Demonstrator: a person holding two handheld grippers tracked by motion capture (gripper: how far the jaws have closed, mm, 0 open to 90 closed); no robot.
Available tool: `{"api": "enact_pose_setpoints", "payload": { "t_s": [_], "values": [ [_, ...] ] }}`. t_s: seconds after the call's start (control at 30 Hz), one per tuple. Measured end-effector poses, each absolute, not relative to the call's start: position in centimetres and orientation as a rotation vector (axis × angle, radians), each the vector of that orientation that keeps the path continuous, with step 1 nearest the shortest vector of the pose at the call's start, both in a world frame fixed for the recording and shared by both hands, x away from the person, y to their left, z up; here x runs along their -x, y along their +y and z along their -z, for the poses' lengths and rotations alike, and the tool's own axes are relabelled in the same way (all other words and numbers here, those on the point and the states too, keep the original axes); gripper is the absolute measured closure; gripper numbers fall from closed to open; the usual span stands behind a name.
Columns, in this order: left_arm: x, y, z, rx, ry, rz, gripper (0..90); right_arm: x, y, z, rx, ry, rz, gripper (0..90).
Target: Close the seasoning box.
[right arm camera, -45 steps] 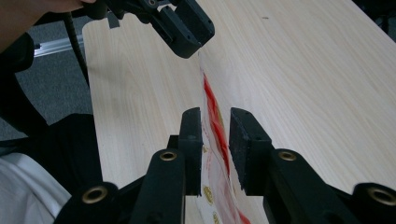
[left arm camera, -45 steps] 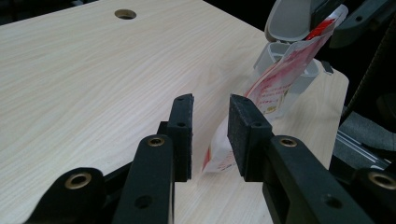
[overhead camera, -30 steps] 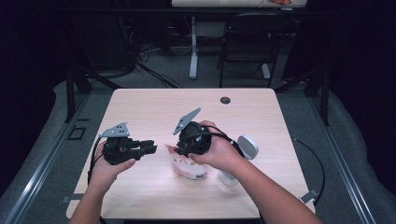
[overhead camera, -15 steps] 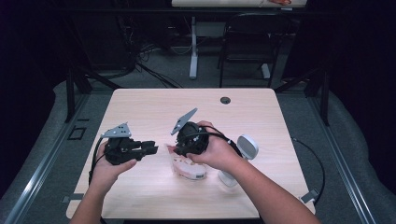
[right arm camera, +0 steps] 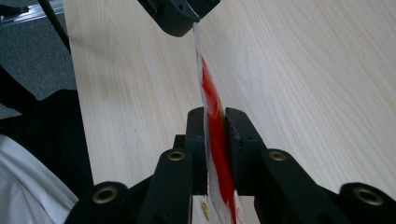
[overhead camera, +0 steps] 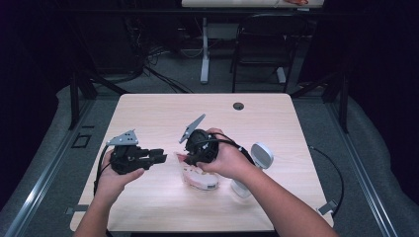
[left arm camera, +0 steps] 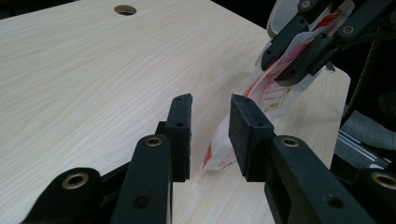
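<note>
Packet (right arm camera: 215, 140) clamped between right gripper (right arm camera: 215, 149) pads, jaws just closing onto it. Left gripper (left arm camera: 210, 135) open, packet's lower edge just beyond its pads.

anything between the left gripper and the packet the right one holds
Nothing visible. The left gripper has open jaws, with the packet's free end just beyond them over bare table. The right gripper has been closing on the packet.
</note>
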State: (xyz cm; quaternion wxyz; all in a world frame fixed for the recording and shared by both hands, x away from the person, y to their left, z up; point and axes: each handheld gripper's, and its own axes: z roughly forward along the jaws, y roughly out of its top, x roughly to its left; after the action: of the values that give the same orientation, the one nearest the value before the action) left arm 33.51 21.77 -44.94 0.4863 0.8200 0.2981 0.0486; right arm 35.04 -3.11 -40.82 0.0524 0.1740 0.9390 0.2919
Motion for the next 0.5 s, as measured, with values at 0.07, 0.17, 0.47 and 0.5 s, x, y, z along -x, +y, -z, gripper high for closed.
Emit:
{"api": "enact_pose_setpoints", "payload": {
  "t_s": [0.07, 0.17, 0.47, 0.5],
  "values": [
    [-33.53, 21.78, 44.95, -1.996, 0.725, -0.12, 70.0, -35.08, -3.07, 40.85, -0.535, 2.861, -0.886, 81.1],
    [-33.54, 21.76, 44.99, -1.996, 0.728, -0.117, 70.0, -35.22, -3.06, 40.83, -0.531, 2.871, -0.877, 82.7],
    [-33.55, 21.77, 45.01, -1.993, 0.729, -0.116, 69.9, -35.44, -3.1, 40.84, -0.522, 2.884, -0.879, 88.1],
    [-33.55, 21.76, 45.02, -1.994, 0.728, -0.116, 69.9, -35.46, -3.1, 40.84, -0.522, 2.885, -0.878, 88.5]
  ]
}}
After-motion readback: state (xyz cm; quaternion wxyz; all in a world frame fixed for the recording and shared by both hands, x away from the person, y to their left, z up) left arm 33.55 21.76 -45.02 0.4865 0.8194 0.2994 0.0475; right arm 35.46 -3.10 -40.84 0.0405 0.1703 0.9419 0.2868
